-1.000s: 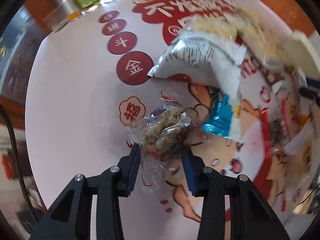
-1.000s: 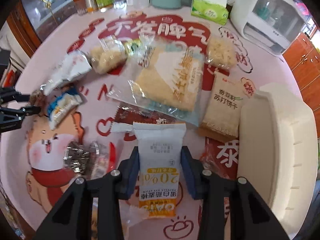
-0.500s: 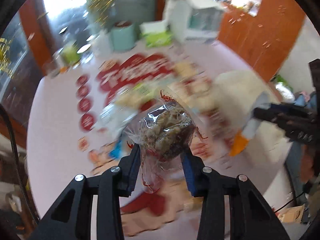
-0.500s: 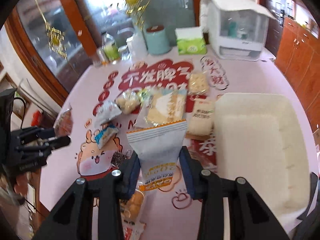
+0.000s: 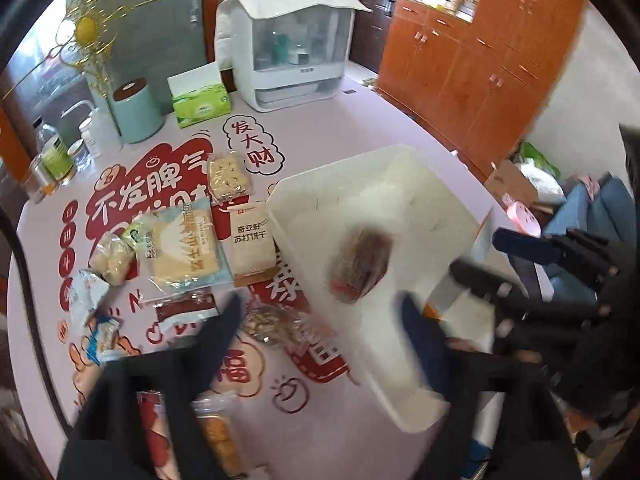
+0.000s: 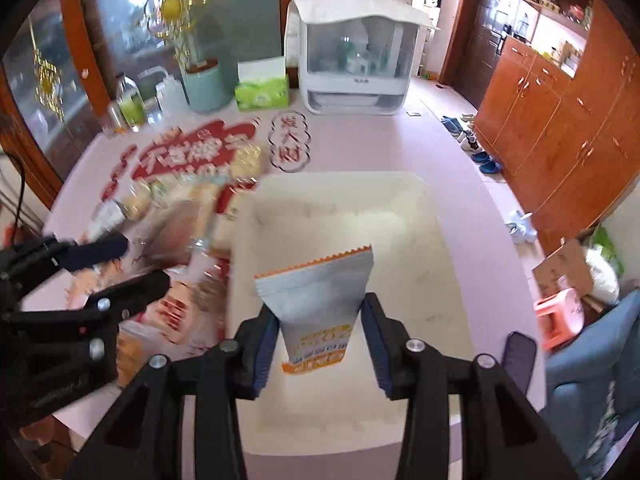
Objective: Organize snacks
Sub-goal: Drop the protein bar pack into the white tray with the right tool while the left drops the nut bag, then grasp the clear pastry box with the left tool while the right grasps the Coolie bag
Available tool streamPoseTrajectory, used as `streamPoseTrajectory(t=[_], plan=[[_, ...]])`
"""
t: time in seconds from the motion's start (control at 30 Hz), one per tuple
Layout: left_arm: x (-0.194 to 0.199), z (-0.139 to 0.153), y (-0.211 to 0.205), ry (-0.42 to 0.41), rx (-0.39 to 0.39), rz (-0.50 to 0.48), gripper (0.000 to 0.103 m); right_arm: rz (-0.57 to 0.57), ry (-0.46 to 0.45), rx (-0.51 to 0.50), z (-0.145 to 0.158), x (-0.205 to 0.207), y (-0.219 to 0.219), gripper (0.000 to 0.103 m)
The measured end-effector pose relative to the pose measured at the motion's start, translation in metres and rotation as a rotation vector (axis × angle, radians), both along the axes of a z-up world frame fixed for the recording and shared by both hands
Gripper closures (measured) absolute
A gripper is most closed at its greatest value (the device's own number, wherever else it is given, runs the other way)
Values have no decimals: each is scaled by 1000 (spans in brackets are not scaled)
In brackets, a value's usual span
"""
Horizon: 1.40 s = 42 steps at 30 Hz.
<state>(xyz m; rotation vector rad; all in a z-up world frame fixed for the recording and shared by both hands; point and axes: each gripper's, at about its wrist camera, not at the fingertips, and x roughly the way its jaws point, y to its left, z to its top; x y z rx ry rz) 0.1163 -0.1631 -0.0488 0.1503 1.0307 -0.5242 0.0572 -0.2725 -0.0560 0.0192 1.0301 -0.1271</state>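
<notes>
A white plastic bin (image 5: 404, 408) (image 6: 344, 188) stands on the pink table. A clear-wrapped brown nut snack (image 5: 362, 262), blurred, is inside the bin, free of my left gripper (image 5: 320, 320), whose jaws are wide apart above the bin's near-left edge. My right gripper (image 6: 318, 338) is shut on a white and orange oat snack pouch (image 6: 318, 300) and holds it over the bin. The right gripper also shows at the right of the left wrist view (image 5: 516, 258). Several snack packs (image 5: 184, 248) lie left of the bin.
At the table's back stand a white dish cabinet (image 5: 288, 44), a green tissue box (image 5: 200, 98), a teal canister (image 5: 134, 112) and bottles (image 6: 130, 104). Orange cupboards (image 6: 560, 120) line the right wall. A pink stool (image 6: 560, 316) and a cardboard box (image 6: 564, 268) are on the floor.
My left gripper has opened and the nut snack has dropped into the bin. My right gripper has carried the oat pouch over the bin.
</notes>
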Motion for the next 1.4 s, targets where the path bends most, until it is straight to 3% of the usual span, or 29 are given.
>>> streamPoseTrajectory(t=[0.03,0.17,0.37,0.5,0.63,0.7,0.83,1.2,1.4], plan=[[0,0,1,-5,-10,20,10,5,1,-14,-3,0,-3,49],[-1,-3,8,4,-50,90,9,-5,18,-23,-15,-3,-20,42],[-7,2,40,-102,-56,201,9,-15,67,-41,-22,0,-25,42],[-14,14,64,-152,-48,262,9,32,-36,68,-12,-10,-28,42],[-20,24,88,-165,-59,318,9,50,-143,74,-3,-21,-26,42],[-22,28,99,-143,-55,337,9,62,-139,83,-2,-20,-24,42],[-27,36,118,-125,-40,370,9,35,-114,196,-1,-18,-36,42],[-47,52,168,-189,47,408,9,18,-228,-14,27,-33,-9,42],[-52,56,197,-196,74,404,9,110,-262,47,40,-45,36,42]])
